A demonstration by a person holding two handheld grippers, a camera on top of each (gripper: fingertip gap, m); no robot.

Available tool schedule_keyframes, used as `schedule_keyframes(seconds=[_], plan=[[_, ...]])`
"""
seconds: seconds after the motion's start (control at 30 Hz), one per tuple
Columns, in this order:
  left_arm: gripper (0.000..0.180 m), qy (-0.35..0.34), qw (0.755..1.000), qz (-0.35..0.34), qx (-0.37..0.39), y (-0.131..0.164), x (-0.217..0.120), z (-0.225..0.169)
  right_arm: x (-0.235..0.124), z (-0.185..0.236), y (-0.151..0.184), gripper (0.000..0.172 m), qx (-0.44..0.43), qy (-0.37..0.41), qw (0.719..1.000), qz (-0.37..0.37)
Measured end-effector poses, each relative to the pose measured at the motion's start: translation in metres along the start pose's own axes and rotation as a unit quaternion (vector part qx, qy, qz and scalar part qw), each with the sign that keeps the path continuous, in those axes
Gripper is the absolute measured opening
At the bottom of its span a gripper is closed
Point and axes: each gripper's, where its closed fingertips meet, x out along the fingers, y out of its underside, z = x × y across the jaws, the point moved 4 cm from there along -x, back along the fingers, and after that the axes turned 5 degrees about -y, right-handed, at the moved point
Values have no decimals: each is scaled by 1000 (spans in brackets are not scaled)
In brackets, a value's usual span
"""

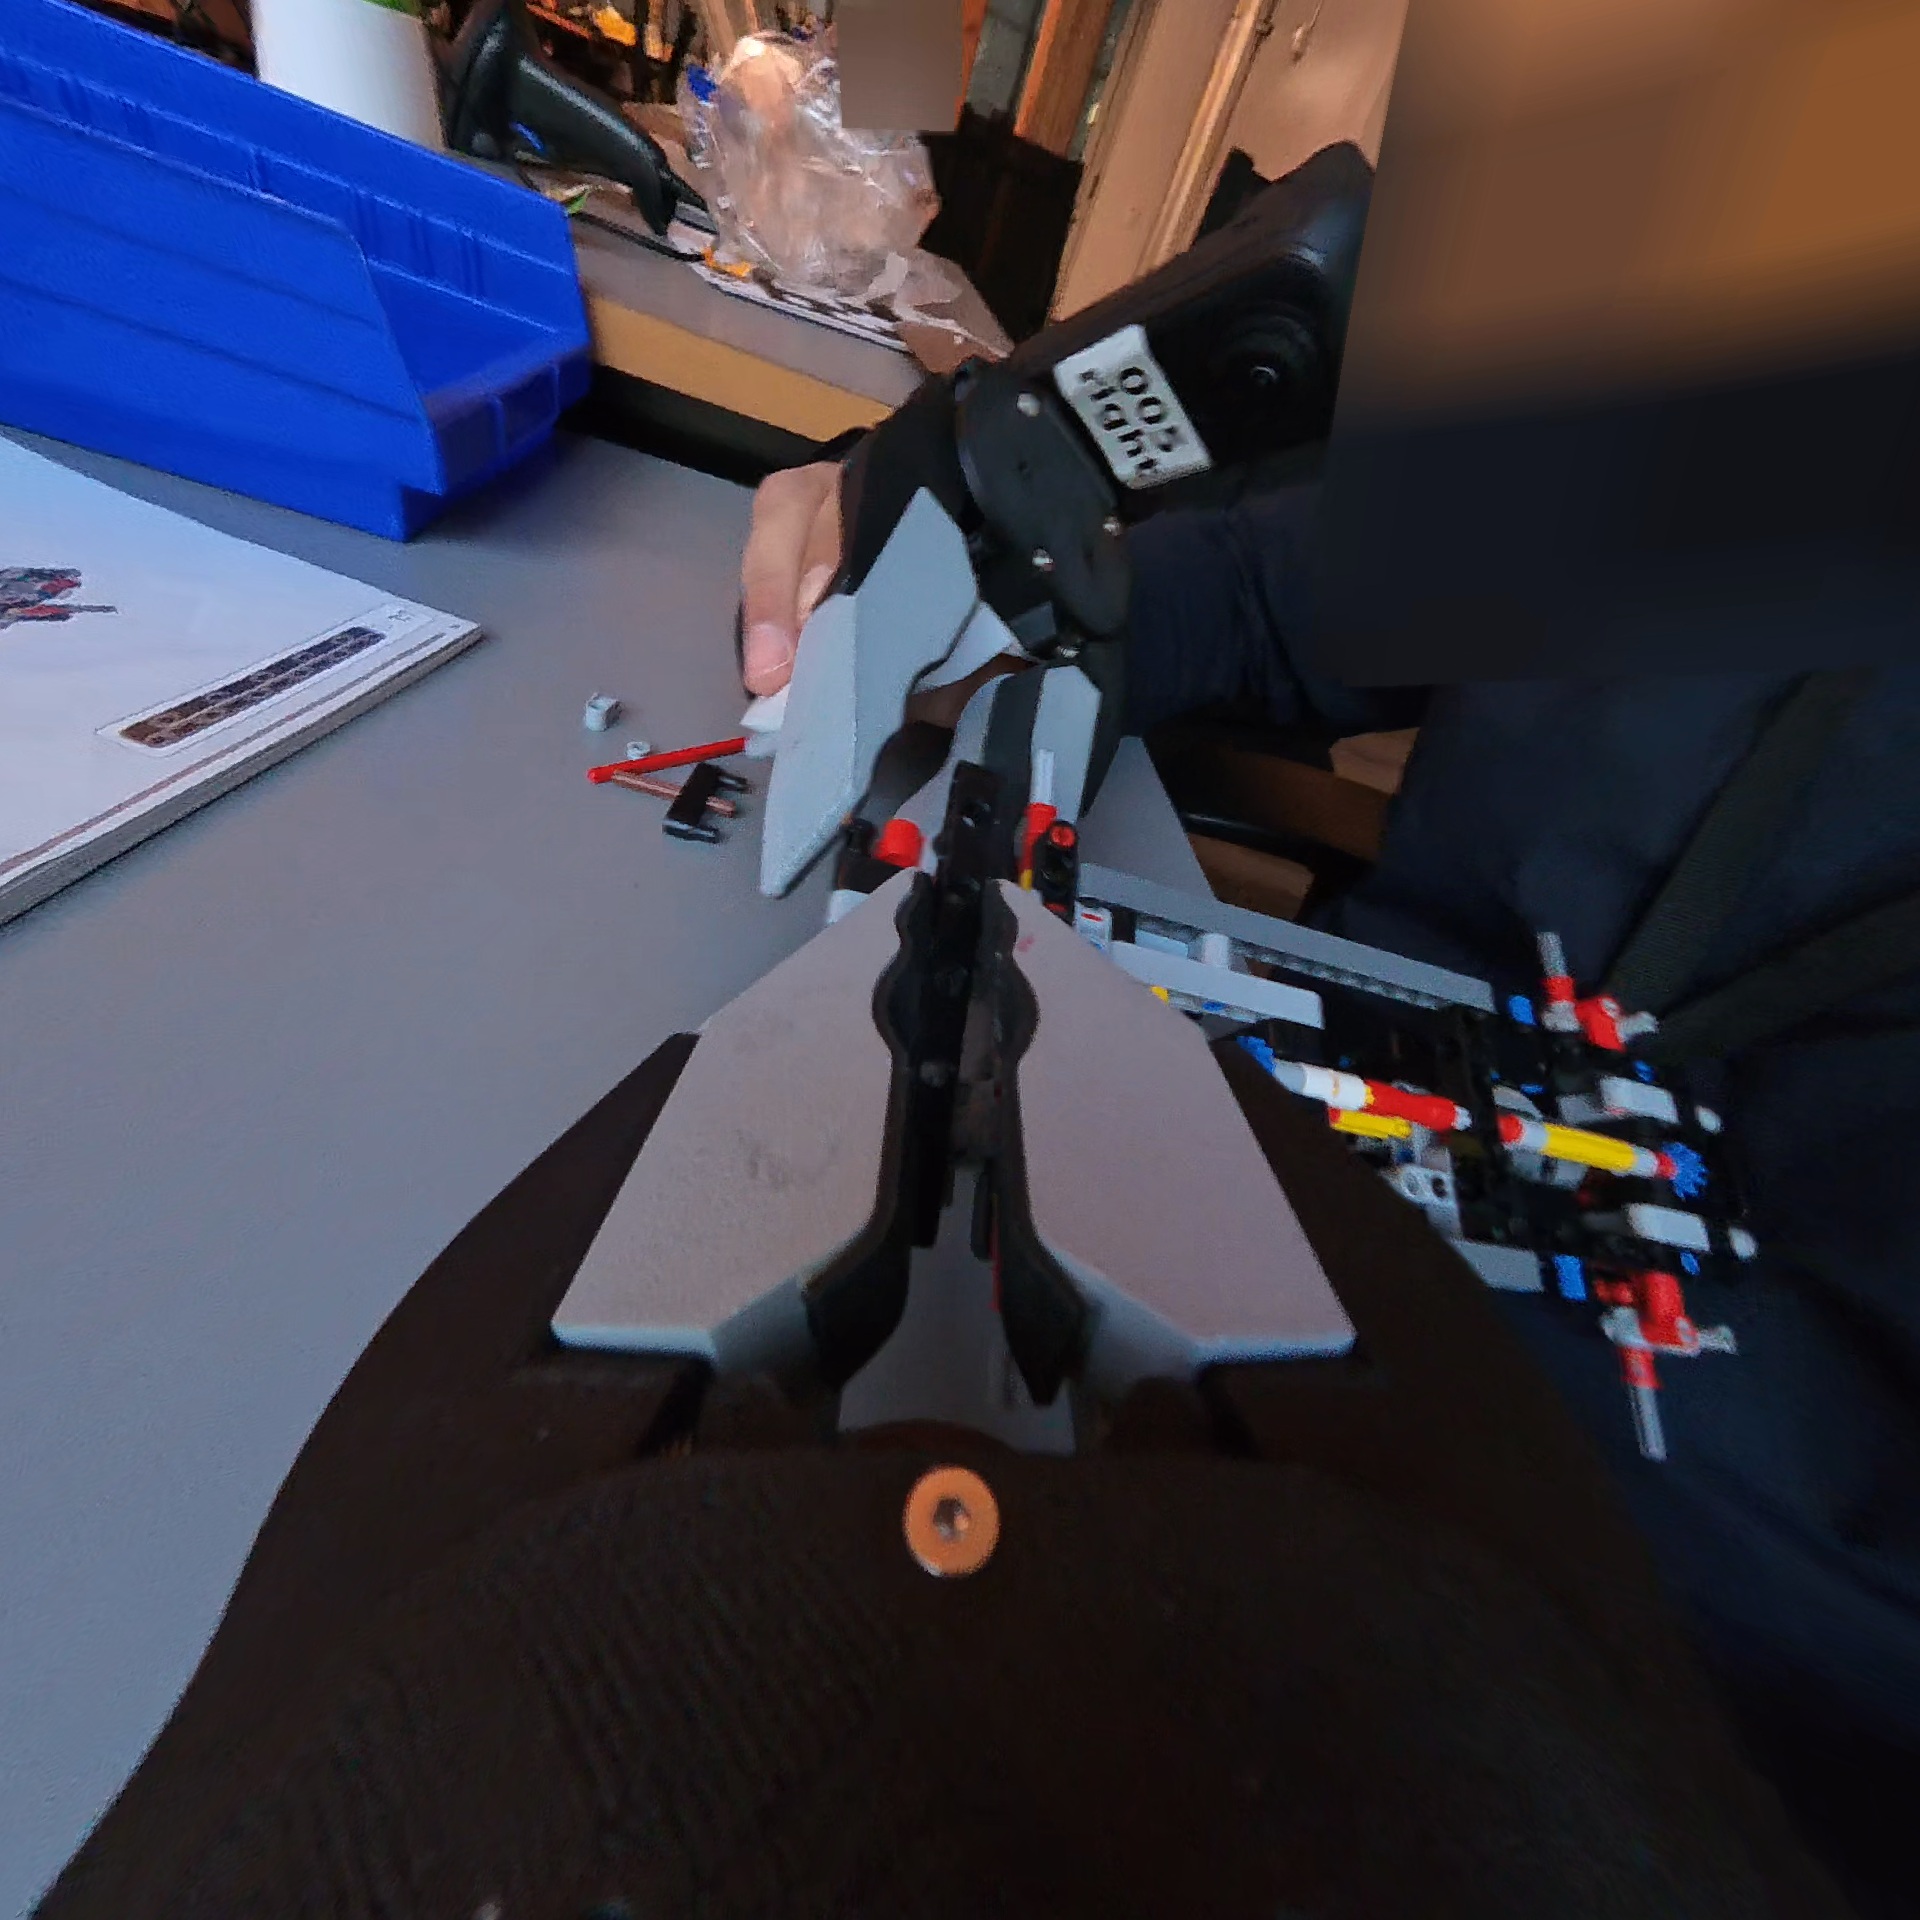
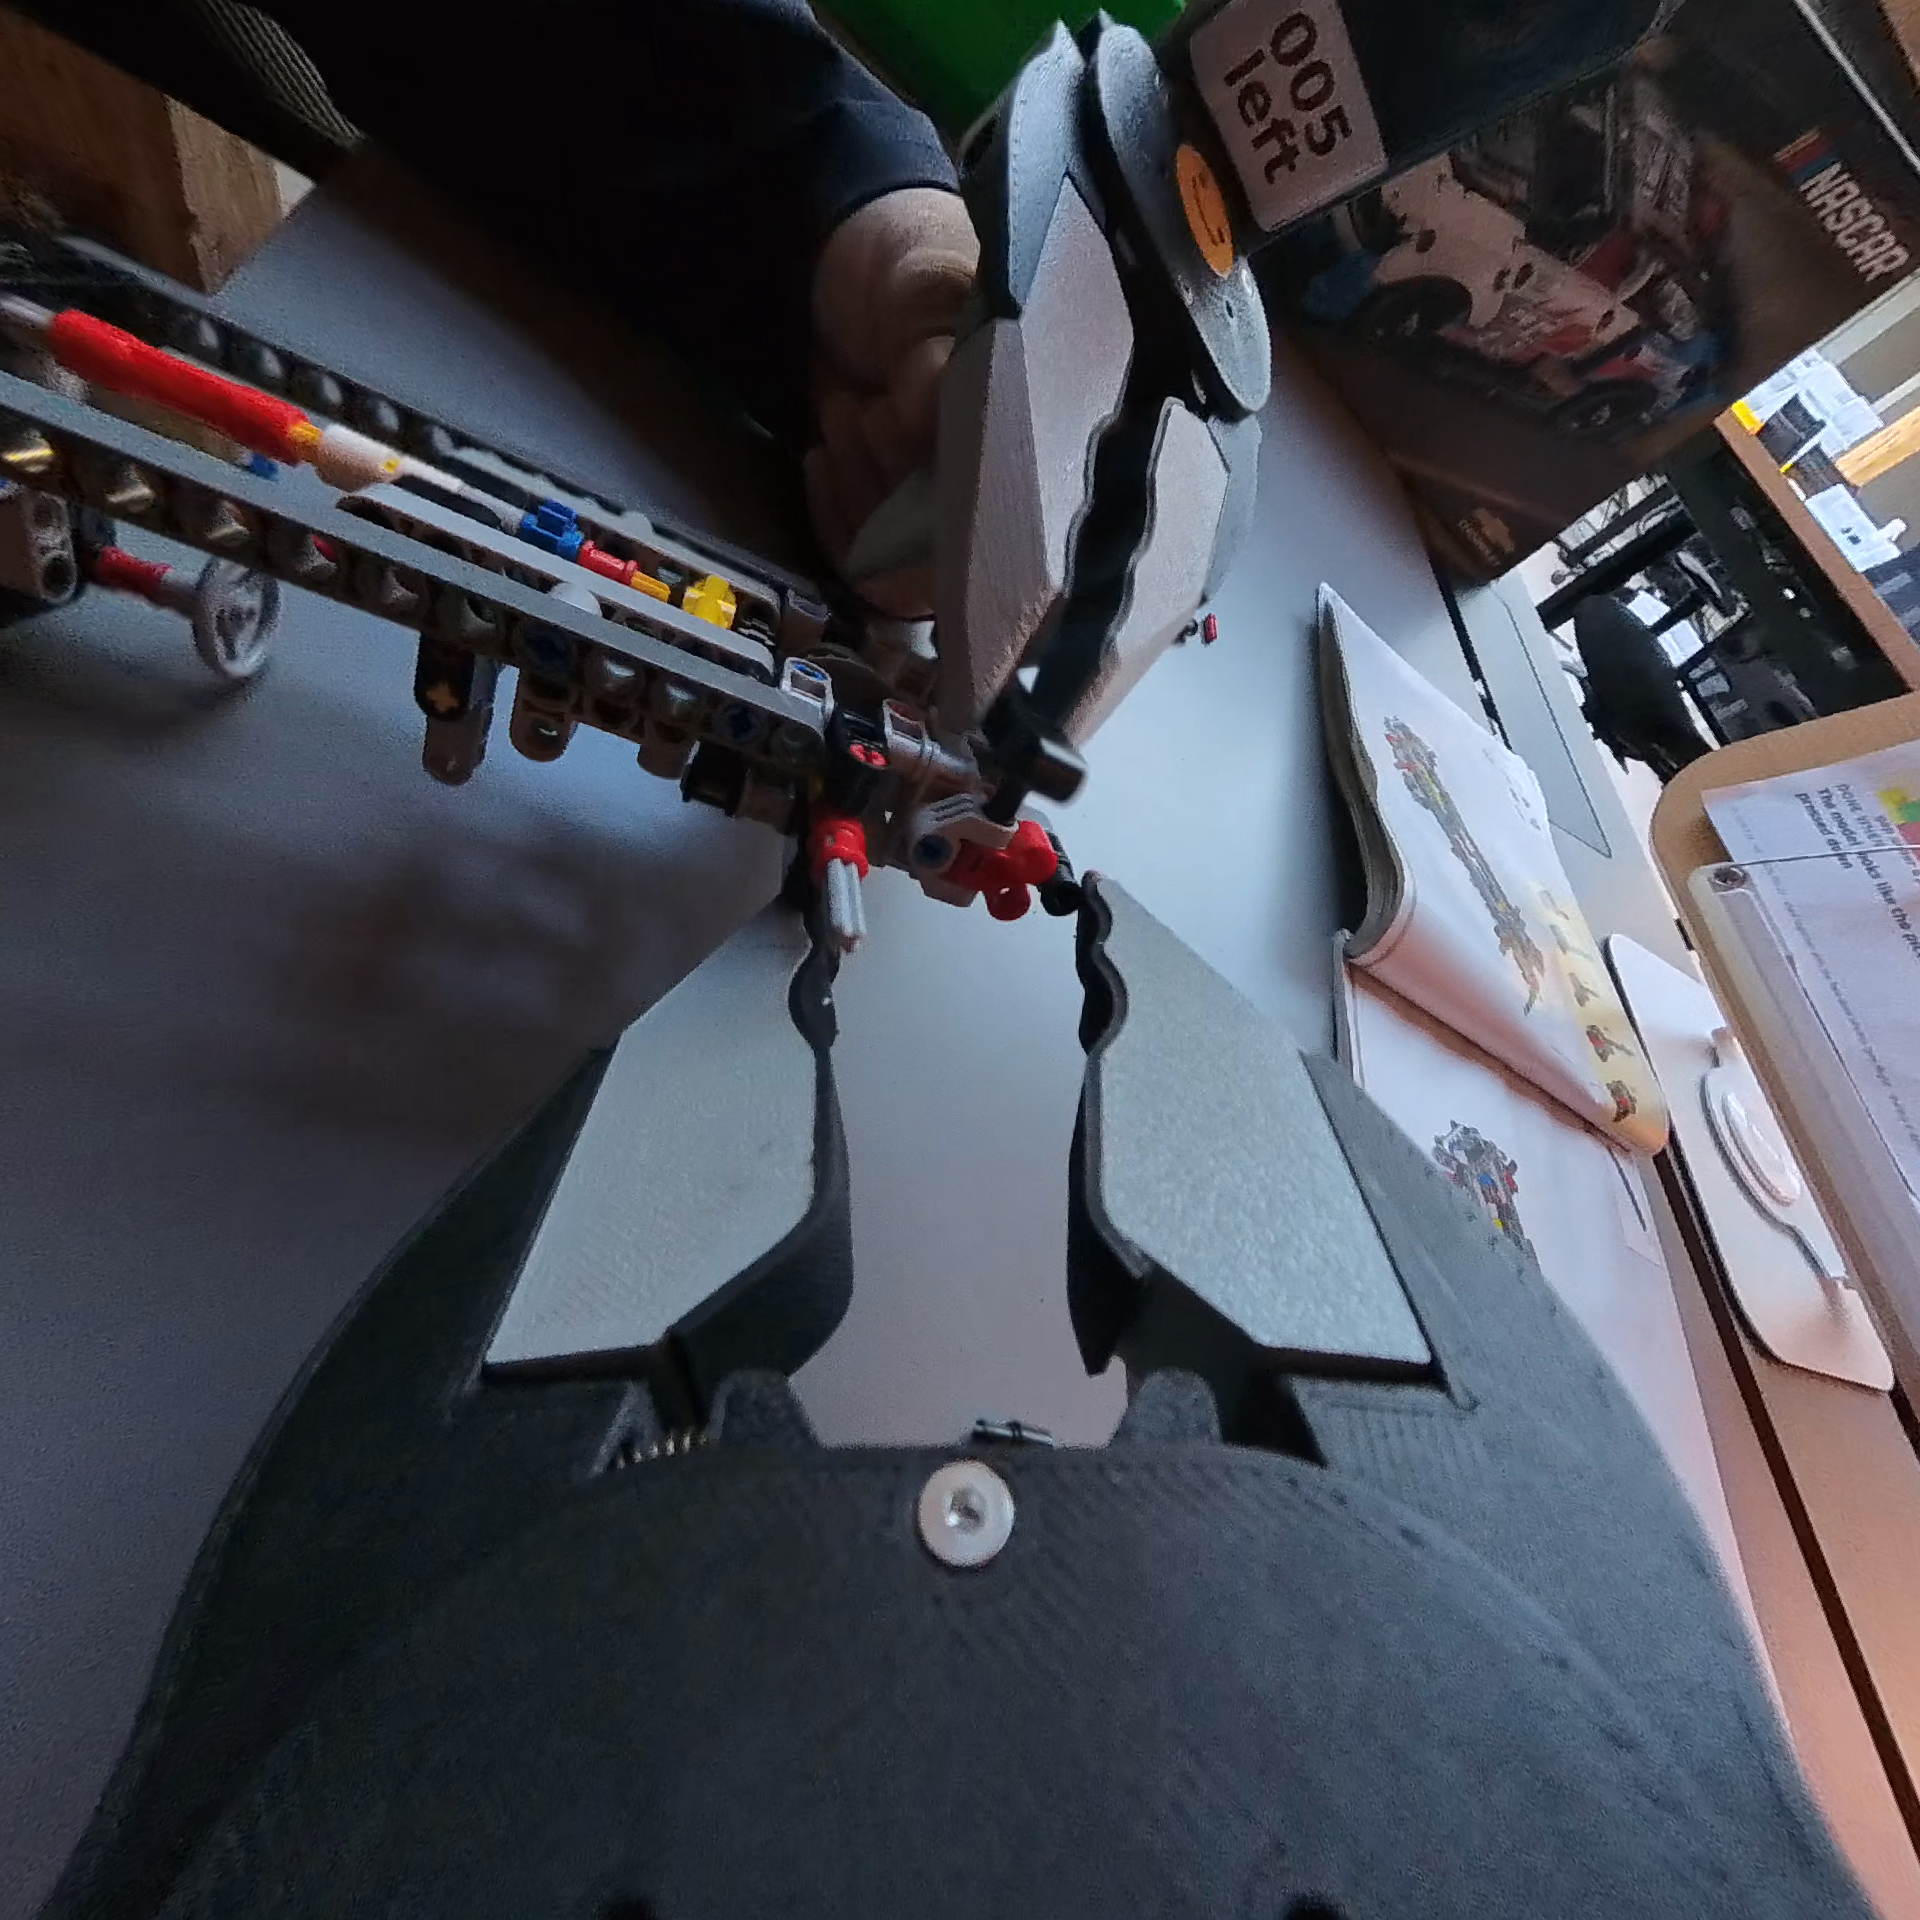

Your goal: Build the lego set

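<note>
Left tool: grey flat-faced fingers with wavy black rubber pads, clamped together on a slim black perforated beam that stands up past the tips.
Right tool: same build, fingers apart, nothing between the pads; tips sit just beside the red connector at the model's end.
Model: long plastic brick-built chassis of grey and black holed beams, with red, yellow, white and blue pins and axles; lies at the counter's near edge, the black beam at its end.
Loose parts: thin red axle, brown axle, black connector and two small grey bushes, near the right tool on the counter.
Counter: smooth matte grey surface.
Booklet: glossy white pages, flat, beside the loose parts.
Bin: blue moulded plastic, sloped front, at the counter's back.
Clear bag: crumpled film, behind the bin.
</note>
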Motion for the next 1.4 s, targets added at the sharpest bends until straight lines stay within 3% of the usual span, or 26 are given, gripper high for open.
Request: schedule_keyframes(seconds=[0.1, 0.2, 0.4, 0.53, 0.63, 0.67, 0.83, 0.87, 0.9, 1.0, 1.07, 1.13, 1.23, 1.4], plan=[[7, -5, 1000, -1, 2, -2, 3, 4, -4, -4, 1, 43, 1, 11, 1000, 8], [8, 4, 1000, -9, 26, -7, 6, 3, -10, -11, -2, 28, 19, 28, 999, 12], [7, 22, 997, -12, 72, -13, 12, 11, -14, -18, 7, 27, 92, -2, 996, -10], [7, 30, 997, 1, 76, -11, 14, 13, -14, -20, 9, 39, 64, 17, 998, -1], [10, 18, 997, 13, 68, -9, 17, 17, -13, -18, 11, 35, 59, 11, 998, 5], [17, 7, 998, 18, 60, -9, 18, 20, -13, -16, 12, 28, 59, 2, 998, 5], [54, -69, 996, 57, 20, -17, 19, 34, -13, -20, 18, 26, 81, -1, 997, 11], [56, -97, 993, 69, 21, -20, 14, 37, -12, -22, 21, 23, 87, 2, 996, 21], [56, -127, 989, 75, 20, -24, 6, 40, -12, -23, 25, 0, 95, 3, 995, 30], [48, -233, 968, 93, -4, -36, -25, 43, -16, -35, 30, 0, 127, 28, 991, 27], [47, -277, 953, 121, -16, -32, -39, 35, -18, -37, 27, 0, 160, 17, 987, -1], [46, -316, 938, 141, -8, -23, -48, 27, -15, -40, 36, 0, 196, 14, 980, 16], [47, -353, 920, 172, -14, 0, -62, 14, -10, -41, 49, 8, 216, 13, 975, 49], [50, -365, 913, 142, -112, 25, -89, -12, -5, -36, 50, 16, 214, 7, 975, 63]])
